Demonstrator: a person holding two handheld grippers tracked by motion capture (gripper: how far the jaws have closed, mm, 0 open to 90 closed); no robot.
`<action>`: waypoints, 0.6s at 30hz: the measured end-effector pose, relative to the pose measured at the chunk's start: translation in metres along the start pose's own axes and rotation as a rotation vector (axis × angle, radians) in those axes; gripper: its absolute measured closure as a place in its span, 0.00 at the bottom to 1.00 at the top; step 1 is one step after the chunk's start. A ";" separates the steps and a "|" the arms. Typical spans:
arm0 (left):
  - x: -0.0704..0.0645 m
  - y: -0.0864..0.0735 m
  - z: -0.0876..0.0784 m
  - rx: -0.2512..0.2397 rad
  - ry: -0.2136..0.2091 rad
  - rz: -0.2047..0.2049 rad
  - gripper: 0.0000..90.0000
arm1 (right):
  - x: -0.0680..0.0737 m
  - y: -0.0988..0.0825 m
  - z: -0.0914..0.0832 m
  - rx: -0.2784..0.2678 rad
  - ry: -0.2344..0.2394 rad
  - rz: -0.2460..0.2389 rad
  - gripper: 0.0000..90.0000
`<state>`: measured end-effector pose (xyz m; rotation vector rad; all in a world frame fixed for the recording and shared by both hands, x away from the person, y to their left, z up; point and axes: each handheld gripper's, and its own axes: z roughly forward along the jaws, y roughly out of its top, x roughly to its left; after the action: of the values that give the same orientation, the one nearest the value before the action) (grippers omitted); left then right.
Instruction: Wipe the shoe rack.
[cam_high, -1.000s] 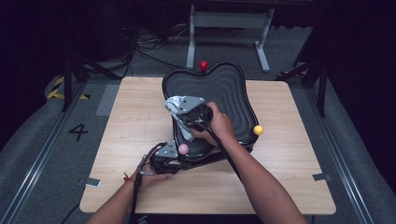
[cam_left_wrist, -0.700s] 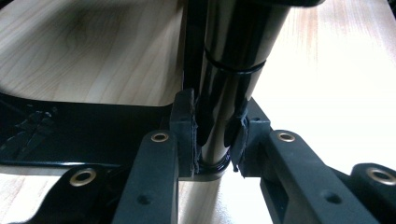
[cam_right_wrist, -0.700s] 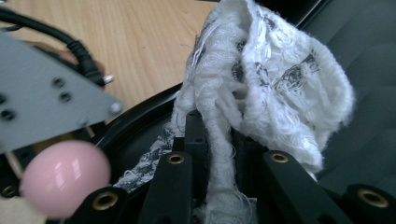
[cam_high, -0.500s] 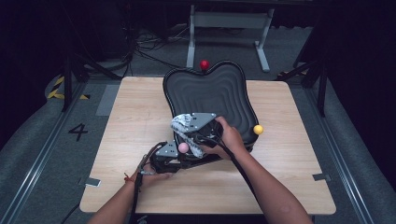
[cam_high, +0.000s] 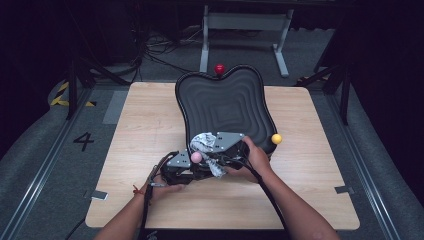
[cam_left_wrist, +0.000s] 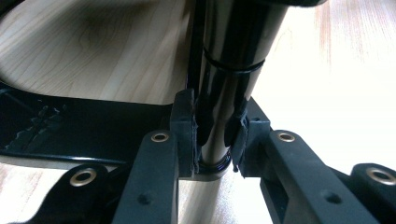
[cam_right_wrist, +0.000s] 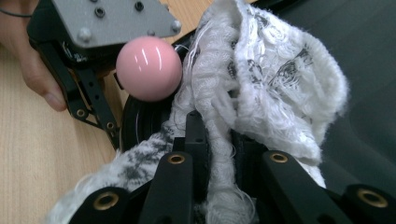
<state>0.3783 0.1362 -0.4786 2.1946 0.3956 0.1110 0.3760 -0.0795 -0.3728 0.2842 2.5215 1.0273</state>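
A black, wavy-edged tray stands on the wooden table, with a red ball, a yellow ball and a pink ball at its rim. At the tray's near edge my left gripper is shut on the glossy black post under the pink ball; its pads press the post from both sides. My right gripper is shut on a white knitted cloth, held against the tray's near rim beside the pink ball. From above, the right gripper overlaps the left one.
Bare wood of the table lies left and right of the tray. A metal stand rises behind the table's far edge. The left hand rests on the wood beside its gripper. Floor rails flank the table.
The right gripper has carried the cloth from the tray's middle toward its near edge and lower, ending beside the pink ball. The left gripper has stayed put on the post.
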 end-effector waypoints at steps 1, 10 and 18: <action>0.000 0.000 0.000 0.004 0.000 0.006 0.82 | 0.001 -0.003 -0.001 -0.003 -0.008 0.001 0.89; 0.002 0.000 0.000 0.001 -0.003 -0.003 0.82 | -0.006 -0.017 -0.011 -0.006 -0.093 0.040 0.89; 0.003 0.000 0.000 -0.002 0.001 -0.003 0.82 | -0.020 -0.038 -0.027 -0.010 -0.205 0.099 0.90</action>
<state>0.3814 0.1369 -0.4788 2.1924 0.3995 0.1100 0.3812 -0.1299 -0.3760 0.4901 2.3374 0.9926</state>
